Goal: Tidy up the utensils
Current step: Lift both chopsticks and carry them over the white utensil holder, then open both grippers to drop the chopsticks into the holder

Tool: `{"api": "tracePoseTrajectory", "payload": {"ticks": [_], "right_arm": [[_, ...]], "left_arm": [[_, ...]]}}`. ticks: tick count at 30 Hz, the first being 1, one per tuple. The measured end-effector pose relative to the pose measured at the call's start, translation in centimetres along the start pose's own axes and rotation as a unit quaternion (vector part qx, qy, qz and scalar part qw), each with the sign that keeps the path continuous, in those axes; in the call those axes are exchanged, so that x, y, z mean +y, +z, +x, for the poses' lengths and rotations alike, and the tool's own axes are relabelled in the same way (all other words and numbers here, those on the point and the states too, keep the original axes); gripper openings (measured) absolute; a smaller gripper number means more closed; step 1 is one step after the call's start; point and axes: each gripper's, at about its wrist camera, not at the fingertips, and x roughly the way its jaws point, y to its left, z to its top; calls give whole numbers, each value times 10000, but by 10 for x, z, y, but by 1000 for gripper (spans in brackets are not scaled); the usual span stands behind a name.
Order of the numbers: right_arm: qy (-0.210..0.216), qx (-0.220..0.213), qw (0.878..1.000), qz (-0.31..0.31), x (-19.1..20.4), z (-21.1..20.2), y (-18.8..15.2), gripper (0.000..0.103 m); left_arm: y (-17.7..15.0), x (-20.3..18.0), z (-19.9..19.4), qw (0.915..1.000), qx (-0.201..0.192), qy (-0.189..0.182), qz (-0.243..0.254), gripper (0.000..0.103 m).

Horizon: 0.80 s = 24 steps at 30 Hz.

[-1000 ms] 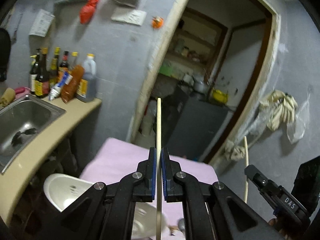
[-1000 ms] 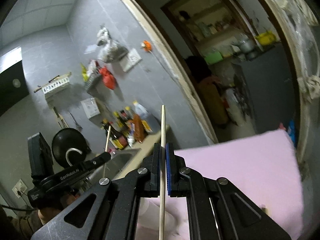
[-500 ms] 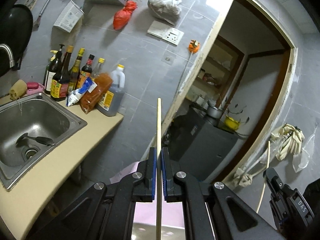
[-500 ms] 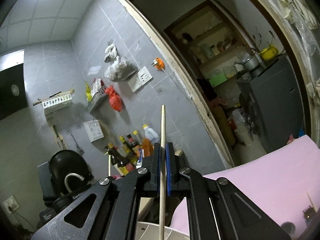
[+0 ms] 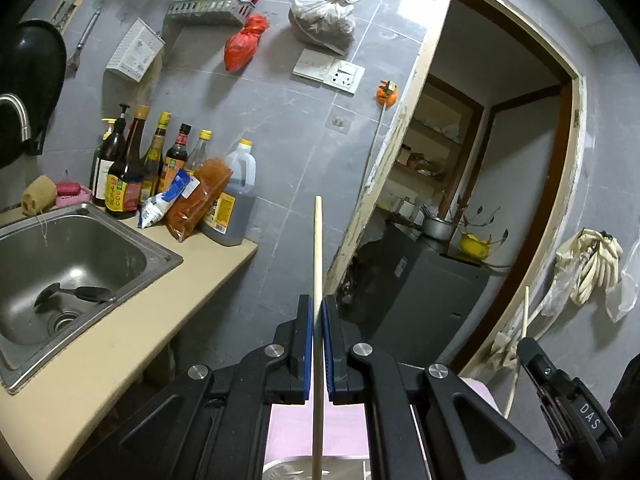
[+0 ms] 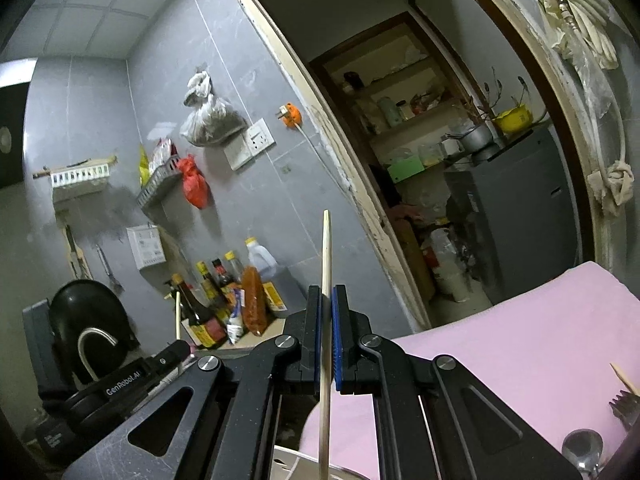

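Above the pink table [image 6: 520, 340] | one chopstick [image 5: 318, 264] is clamped in left tongs [image 5: 316, 320], another chopstick [image 6: 326, 264] in right tongs [image 6: 328, 312] | risk: sticks may be swung askew, pivoting between pads.

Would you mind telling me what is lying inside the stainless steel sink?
In the stainless steel sink, a dark metal utensil, seemingly a ladle or spoon, lies beside the round drain. The basin's left part is cropped out of view.
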Motion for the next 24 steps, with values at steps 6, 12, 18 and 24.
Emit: {"api": "tracePoseTrajectory", "payload": {"ticks": [6,12,18,24], "right_arm": [[-49,135,9999,-74,-3,-3,-4,5],[-7,391,9991,-148,-5,-9,-6,5],[-12,596,9981,-153,-8,-16,-9,9],[-28,678,9976,-106,-9,-30,-4,31]], "left_arm": [[-5,-2,-5,9999,-35,-18,167,5],[-6,1,-12,9992,216,-57,325,5],[-9,0,-19,9974,462,-93,543,6],[-6,-5,-30,9959,658,-48,619,11]]}}
